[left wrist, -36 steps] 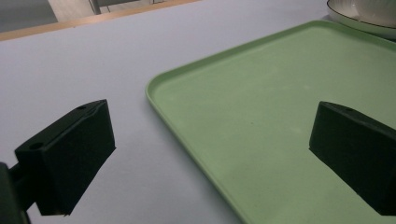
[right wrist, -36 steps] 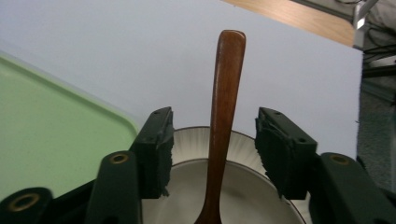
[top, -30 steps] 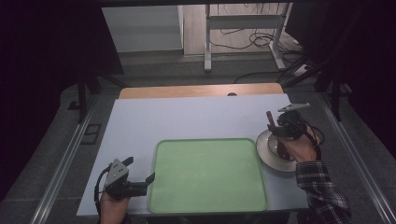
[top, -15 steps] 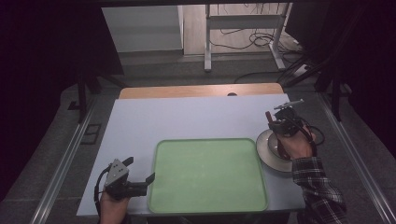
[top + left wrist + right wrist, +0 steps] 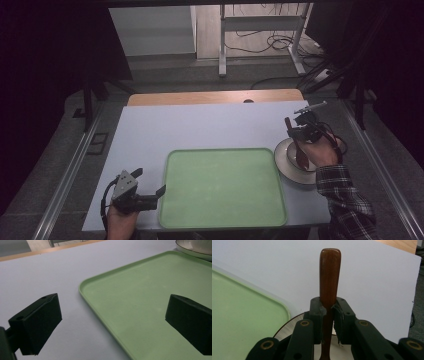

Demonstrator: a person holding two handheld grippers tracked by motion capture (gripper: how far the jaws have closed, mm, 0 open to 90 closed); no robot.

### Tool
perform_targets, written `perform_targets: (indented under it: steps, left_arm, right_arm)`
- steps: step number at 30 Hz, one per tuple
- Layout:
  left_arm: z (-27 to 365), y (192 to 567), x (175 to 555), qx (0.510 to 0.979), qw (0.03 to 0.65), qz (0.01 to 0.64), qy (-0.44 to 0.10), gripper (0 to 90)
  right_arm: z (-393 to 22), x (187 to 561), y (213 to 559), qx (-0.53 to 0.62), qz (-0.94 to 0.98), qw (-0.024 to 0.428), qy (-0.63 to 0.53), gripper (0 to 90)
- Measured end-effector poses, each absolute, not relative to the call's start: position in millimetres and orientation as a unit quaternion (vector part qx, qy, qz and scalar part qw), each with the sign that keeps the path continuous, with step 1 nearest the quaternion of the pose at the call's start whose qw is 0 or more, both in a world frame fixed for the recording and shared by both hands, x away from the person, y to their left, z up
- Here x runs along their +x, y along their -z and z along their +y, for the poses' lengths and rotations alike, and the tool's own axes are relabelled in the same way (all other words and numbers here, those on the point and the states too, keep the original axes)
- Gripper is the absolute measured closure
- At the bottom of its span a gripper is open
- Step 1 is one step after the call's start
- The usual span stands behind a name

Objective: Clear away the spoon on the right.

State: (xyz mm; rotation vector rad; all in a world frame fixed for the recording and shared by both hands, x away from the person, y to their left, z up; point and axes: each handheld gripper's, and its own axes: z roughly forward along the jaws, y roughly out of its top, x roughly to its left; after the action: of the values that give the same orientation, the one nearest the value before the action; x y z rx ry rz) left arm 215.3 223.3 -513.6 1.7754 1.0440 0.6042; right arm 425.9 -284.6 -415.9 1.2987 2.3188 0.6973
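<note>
A brown wooden handle [image 5: 329, 272] stands upright between the pads of my right gripper [image 5: 329, 307], which is shut on it after just closing. In the high view this gripper [image 5: 295, 137] hovers over a white plate [image 5: 285, 160] at the table's right, and the wooden utensil [image 5: 301, 152] reaches down onto the plate. My left gripper [image 5: 149, 182] rests near the front left corner of a green tray [image 5: 222, 187]. Its jaws stand wide open [image 5: 112, 322] with nothing between them, one over the table and one over the tray [image 5: 150, 302].
The pale grey table top [image 5: 200, 125] has free room behind and left of the tray. A wooden strip [image 5: 215, 96] runs along the far edge. In the left gripper view a white dish [image 5: 197, 252] sits beyond the tray's far corner.
The right gripper's jaws have closed onto the wooden handle, and the hand has barely shifted over the plate. The left gripper has stayed where it was.
</note>
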Motion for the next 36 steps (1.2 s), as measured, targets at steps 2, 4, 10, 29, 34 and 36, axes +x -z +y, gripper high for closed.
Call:
perform_targets:
  steps: [2, 4, 10, 29, 34, 36]
  left_arm:
    - [223.3, 513.6, 215.3, 0.727, 0.477, 0.427, -0.247, 0.2]
    - [223.1, 513.5, 215.3, 0.727, 0.477, 0.427, -0.248, 0.2]
    - [223.1, 513.6, 215.4, 0.727, 0.477, 0.427, -0.248, 0.2]
    - [222.6, 513.4, 215.4, 0.728, 0.476, 0.426, -0.249, 0.2]
    - [222.5, 513.4, 215.4, 0.728, 0.476, 0.426, -0.249, 0.2]
    - [222.5, 513.4, 215.4, 0.728, 0.476, 0.426, -0.249, 0.2]
  right_arm:
    - [-284.5, 425.9, 414.1, 0.464, 0.827, 0.194, -0.249, 78.0]
    - [-284.3, 426.0, 407.6, 0.461, 0.829, 0.194, -0.25, 78.0]
    - [-281.0, 425.5, 395.3, 0.451, 0.837, 0.193, -0.241, 78.1]
    - [-262.8, 416.7, 365.1, 0.432, 0.86, 0.174, -0.207, 78.1]
    - [-259.7, 413.6, 358.9, 0.43, 0.864, 0.167, -0.203, 78.2]
    - [-258.0, 412.3, 356.8, 0.429, 0.866, 0.164, -0.201, 78.2]
